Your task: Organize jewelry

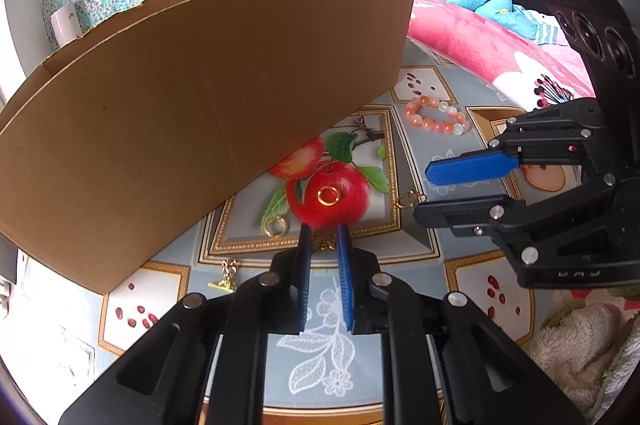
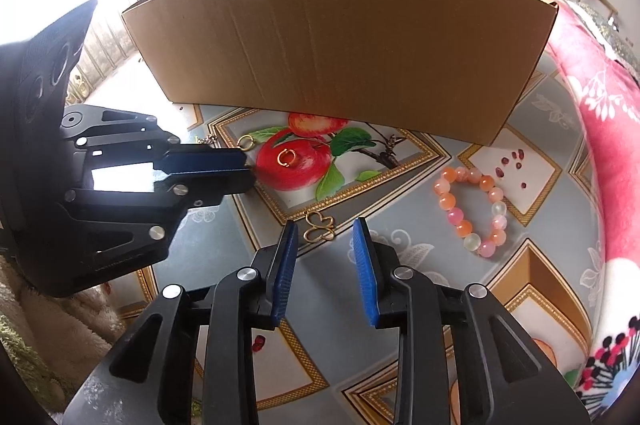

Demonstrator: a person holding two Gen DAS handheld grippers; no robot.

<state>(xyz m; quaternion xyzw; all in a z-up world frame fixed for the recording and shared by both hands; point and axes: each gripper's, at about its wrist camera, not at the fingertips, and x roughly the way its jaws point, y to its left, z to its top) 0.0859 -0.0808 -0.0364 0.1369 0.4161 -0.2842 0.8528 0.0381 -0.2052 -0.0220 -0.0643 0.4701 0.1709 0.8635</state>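
Two grippers are hanging over the patterned tablecloth (image 2: 400,161) in front of the cardboard box (image 2: 340,41), and several small pieces of jewelry are lying loose around them, none of it in the box as far as I can see.

I am pointing my right gripper (image 2: 325,257) down at the gold butterfly-shaped charm (image 2: 319,226). It is lying flat on the cloth just ahead of my fingertips, in line with the gap between them, its long axis running at a slant across that gap. My right is the nearer one to it; I judge a short push forward and down would bracket it. The bead bracelet (image 2: 476,211) is lying off to the right of these fingers, well apart from them.

My right fingers (image 2: 366,269) are standing clearly apart and are gripping nothing.

My left gripper (image 1: 324,229) is aiming at the small gold ring (image 1: 328,195) lying on the printed red apple, just beyond its tips. A second gold ring (image 1: 276,226) is sitting just to its left, beside the box wall, and a gold clasp with chain (image 1: 226,277) is lying further back on that side. My left fingers (image 1: 344,265) are nearly together with only a narrow slot between them, and they are clamping nothing.
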